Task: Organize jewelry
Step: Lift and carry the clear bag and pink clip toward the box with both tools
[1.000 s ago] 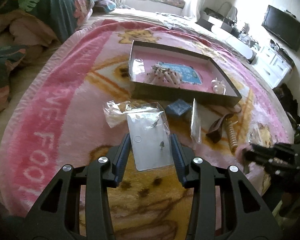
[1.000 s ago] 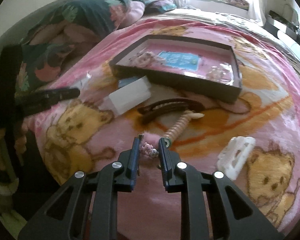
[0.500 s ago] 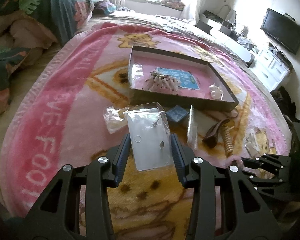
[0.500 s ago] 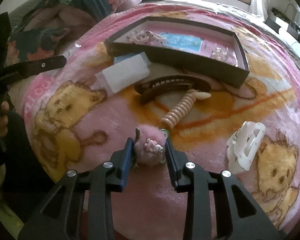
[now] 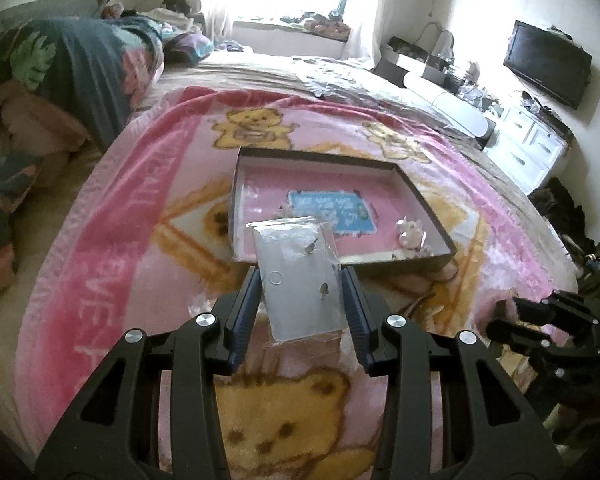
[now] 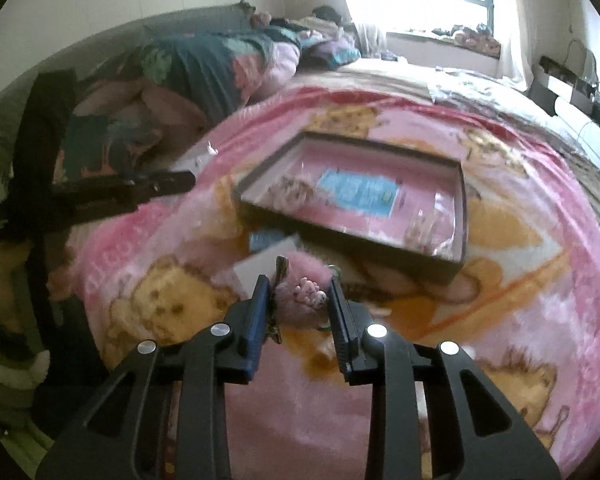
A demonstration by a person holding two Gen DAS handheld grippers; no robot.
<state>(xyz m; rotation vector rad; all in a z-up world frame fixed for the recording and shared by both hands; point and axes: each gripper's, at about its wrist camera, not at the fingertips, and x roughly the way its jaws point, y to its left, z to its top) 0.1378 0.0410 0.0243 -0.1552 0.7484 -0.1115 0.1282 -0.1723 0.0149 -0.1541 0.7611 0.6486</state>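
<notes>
My left gripper (image 5: 299, 280) is shut on a clear plastic bag with an earring card (image 5: 298, 276) and holds it above the blanket, just short of the near wall of the dark shallow box (image 5: 428, 200). The box has a pink floor, a blue card (image 5: 328, 210) and small jewelry pieces (image 5: 411, 236). My right gripper (image 6: 300, 290) is shut on a fluffy pink hair clip (image 6: 302, 294) and holds it raised in front of the box (image 6: 458, 264). The right gripper shows at the left wrist view's right edge (image 5: 540, 320).
A pink teddy-bear blanket (image 5: 112, 240) covers the bed. Piled bedding (image 5: 60, 68) lies at the left. A blue item (image 6: 266, 240) and a white packet (image 6: 264, 264) lie before the box. A TV (image 5: 548, 62) and white cabinets (image 5: 528, 144) stand at the right.
Both grippers have lifted off the blanket with their items and moved toward the box. The earring bag now overlaps the box's near wall in view.
</notes>
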